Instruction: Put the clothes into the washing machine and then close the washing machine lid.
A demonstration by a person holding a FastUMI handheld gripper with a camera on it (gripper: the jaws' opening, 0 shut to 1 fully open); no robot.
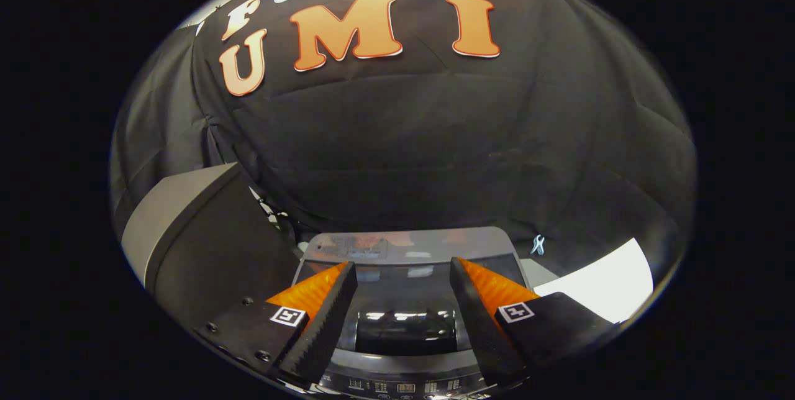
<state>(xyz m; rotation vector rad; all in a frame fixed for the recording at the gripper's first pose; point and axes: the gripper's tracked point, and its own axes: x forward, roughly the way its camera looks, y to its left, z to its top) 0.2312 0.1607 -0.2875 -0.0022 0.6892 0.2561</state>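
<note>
A grey top-loading washing machine stands just below and ahead of my fingers. Its dark glossy lid lies flat and shut, with a control panel along the near edge. My gripper hovers above the lid, open, with nothing between the fingers. I see no clothes on or around the machine.
A large grey and black box-like appliance stands to the left of the washer. A white sheet or surface lies to the right. A small pale clip hangs on the black cloth wall behind the machine.
</note>
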